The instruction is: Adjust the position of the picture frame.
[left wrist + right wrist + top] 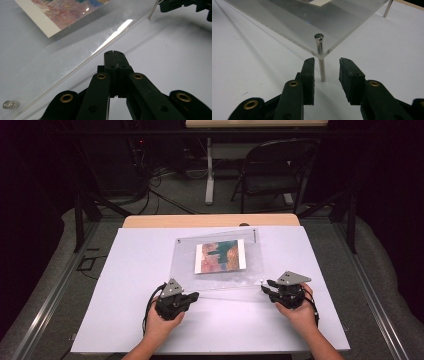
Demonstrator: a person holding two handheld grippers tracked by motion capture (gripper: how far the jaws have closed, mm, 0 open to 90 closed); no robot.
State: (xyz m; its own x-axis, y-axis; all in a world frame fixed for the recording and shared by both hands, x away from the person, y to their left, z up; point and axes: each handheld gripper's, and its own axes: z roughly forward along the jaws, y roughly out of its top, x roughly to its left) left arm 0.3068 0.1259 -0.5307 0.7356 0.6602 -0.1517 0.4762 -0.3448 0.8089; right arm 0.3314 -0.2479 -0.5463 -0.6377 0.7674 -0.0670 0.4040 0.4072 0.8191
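A clear panel [220,265] with a print [220,256] on it stood on metal pins mid-table [125,320], bare white surface all round; the left gripper [192,296] lay at its near edge, jaws pressed together on nothing; the right gripper [326,71] had its jaws parted either side of the corner pin [320,60] — not touching; a chair [277,170] stood beyond.
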